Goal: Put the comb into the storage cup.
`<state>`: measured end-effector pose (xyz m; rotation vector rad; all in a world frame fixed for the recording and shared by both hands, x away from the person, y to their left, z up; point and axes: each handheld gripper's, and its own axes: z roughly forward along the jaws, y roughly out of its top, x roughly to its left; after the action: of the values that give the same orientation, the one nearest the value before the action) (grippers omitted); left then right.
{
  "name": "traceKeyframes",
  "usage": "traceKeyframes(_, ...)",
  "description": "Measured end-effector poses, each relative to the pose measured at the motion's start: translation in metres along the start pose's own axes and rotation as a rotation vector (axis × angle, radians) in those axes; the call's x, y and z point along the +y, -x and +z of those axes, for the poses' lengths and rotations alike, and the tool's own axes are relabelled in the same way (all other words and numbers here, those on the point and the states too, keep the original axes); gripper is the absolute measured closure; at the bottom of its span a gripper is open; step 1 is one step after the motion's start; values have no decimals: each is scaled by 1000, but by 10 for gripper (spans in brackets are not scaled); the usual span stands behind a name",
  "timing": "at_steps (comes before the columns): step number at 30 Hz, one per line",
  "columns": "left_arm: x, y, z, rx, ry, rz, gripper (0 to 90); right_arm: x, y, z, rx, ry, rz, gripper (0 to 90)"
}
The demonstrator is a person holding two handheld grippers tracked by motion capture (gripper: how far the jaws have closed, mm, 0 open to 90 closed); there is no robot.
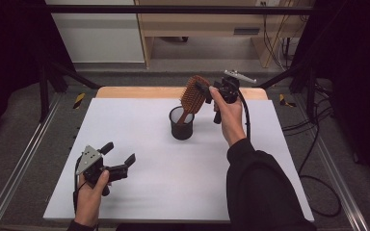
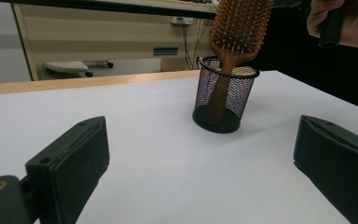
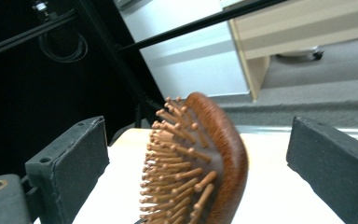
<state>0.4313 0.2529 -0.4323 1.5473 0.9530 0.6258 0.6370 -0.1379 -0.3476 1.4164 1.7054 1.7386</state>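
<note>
At far centre of the worktop (image 1: 139, 192): brush (image 1: 192, 95) stood handle-down in mesh cup (image 1: 181, 129), head leaning up and right.

Right gripper (image 1: 211, 89): jaws spread either side of the head, not pinching; placement judged done, withdrawal left.

Left gripper (image 1: 118, 155): near left, jaws spread, empty.

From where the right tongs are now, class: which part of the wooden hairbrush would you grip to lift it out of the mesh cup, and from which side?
Grip the paddle head of the hairbrush, probably across its narrow edges from above. Its handle stands inside the mesh cup, so the head alone is free, leaning over the rim. The right tongs are open with the head between their jaws.
</note>
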Motion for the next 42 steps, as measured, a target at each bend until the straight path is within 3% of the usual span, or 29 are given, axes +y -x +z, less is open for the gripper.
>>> traceKeyframes(5,0,0,0,1,0,0,34,3,1,-4,-42,23,-24,66)
traceKeyframes(8,0,0,0,1,1,-1,34,4,0,-7,-43,25,-29,64)
traceKeyframes(17,0,0,0,1,1,2,34,8,-5,-19,-74,15,-115,63)
traceKeyframes(21,0,1,0,1,1,3,33,9,-5,-25,-56,4,-126,73)
traceKeyframes(26,0,0,0,4,2,3,31,12,-6,-35,-67,8,-153,61)
traceKeyframes(42,0,-7,-6,42,22,-7,29,30,-8,-77,-63,53,-188,84)
